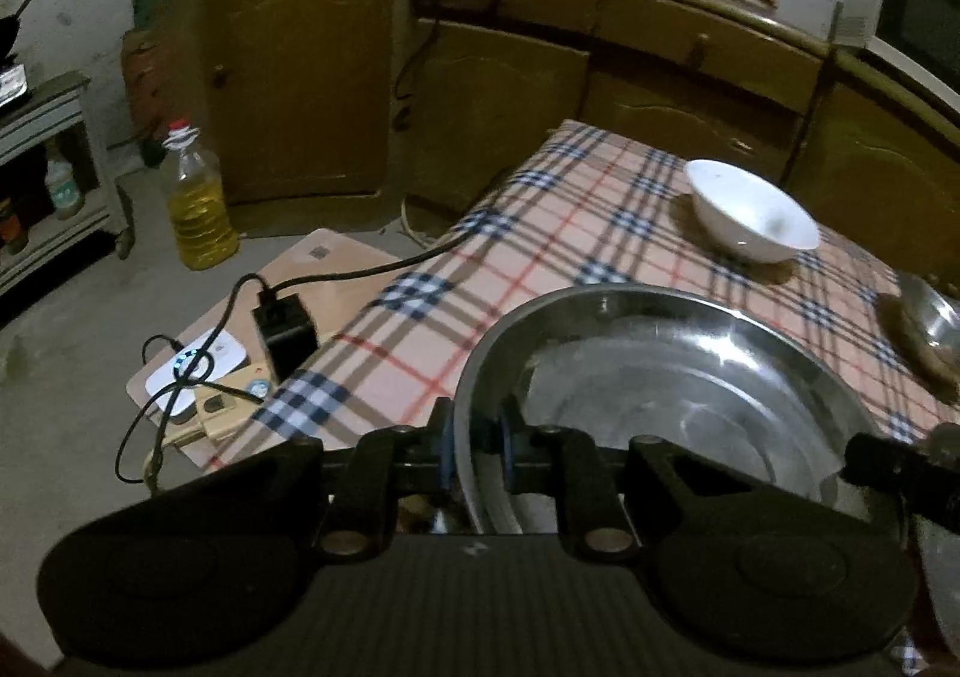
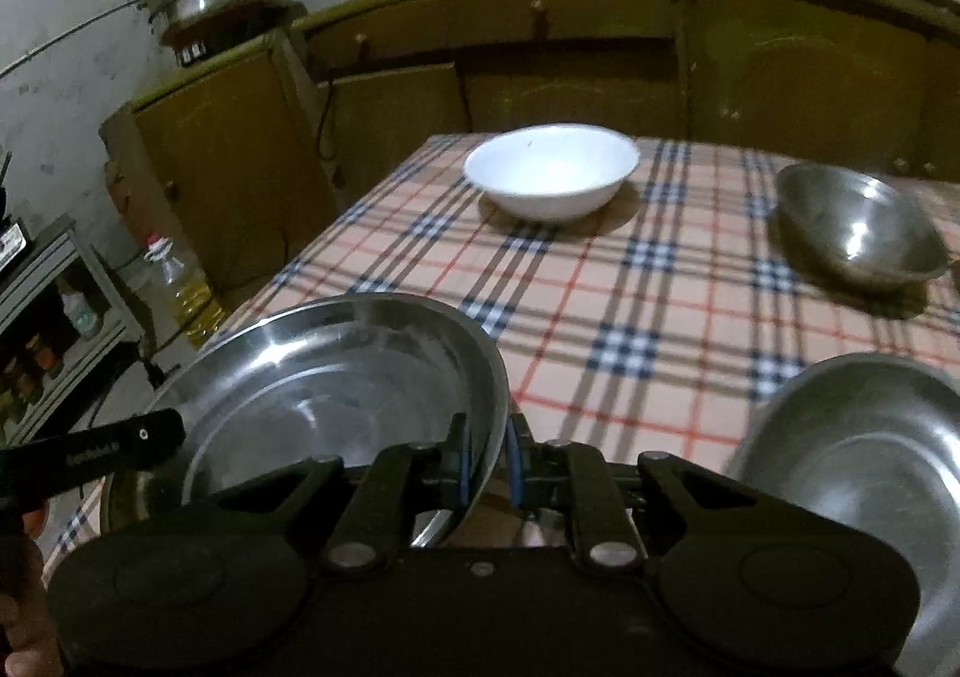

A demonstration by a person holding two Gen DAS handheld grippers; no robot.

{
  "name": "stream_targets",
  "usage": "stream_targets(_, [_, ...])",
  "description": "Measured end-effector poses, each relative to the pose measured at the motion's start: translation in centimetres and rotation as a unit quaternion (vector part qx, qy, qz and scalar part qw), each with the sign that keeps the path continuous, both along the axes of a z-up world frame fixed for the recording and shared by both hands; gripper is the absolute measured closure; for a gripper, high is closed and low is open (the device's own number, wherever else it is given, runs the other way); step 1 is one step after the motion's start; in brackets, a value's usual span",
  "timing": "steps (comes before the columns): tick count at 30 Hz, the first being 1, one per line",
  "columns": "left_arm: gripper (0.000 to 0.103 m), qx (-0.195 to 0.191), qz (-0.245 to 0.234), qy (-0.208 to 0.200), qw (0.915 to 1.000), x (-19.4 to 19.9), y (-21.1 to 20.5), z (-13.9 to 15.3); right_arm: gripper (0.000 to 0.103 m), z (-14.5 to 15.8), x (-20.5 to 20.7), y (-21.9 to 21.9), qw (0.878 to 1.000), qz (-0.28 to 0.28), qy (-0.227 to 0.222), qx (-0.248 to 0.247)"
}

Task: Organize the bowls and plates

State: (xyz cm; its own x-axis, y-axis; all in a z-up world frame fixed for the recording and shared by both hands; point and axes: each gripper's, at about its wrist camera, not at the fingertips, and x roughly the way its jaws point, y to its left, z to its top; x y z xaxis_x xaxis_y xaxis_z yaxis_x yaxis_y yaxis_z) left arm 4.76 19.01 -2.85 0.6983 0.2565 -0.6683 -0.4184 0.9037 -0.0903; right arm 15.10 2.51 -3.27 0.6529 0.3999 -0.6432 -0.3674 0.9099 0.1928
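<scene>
Together, both tools grip the same steel plate at the near left corner of the tabletop, which wears a checked cloth. The left hand-held gripper is clamped narrow on the plate's left rim, one pad outside the rim and one inside. The right hand-held gripper pinches the opposite, right rim in the same way, its blue-edged pads pressed against the thin metal. From the right wrist view the plate looks tilted, its right edge raised above the cloth, though whether its far side touches the tabletop cannot be told.

Farther back on the cloth, a white bowl sits upright near the far edge. To its right stands a steel bowl, well apart from the white one. A second steel plate lies at the near right, just beside the right hand-held gripper.

Beyond the tabletop runs a row of brown cabinets. On the floor to the left stands a bottle of yellow oil, and near it a black adapter with its cable rests on a board.
</scene>
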Motion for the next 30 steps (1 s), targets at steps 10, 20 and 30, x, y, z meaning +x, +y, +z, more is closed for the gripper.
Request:
stream_targets(10, [0.086, 0.024, -0.042, -0.031, 0.9984, -0.7, -4.8, 3.8, 0.086, 4.3, -2.4, -5.1, 0.998, -0.036, -0.052, 0.009])
stream_targets(20, [0.086, 0.036, -0.082, -0.053, 0.9946, -0.9, -8.9, 6.6, 0.086, 7.2, -4.9, -9.7, 0.994, -0.074, -0.082, 0.018])
stream_targets(30, [0.086, 0.041, -0.125, -0.065, 0.9891, -0.5, -13.2, 8.0, 0.086, 8.9, -6.6, -14.7, 0.988, -0.121, -0.098, 0.023])
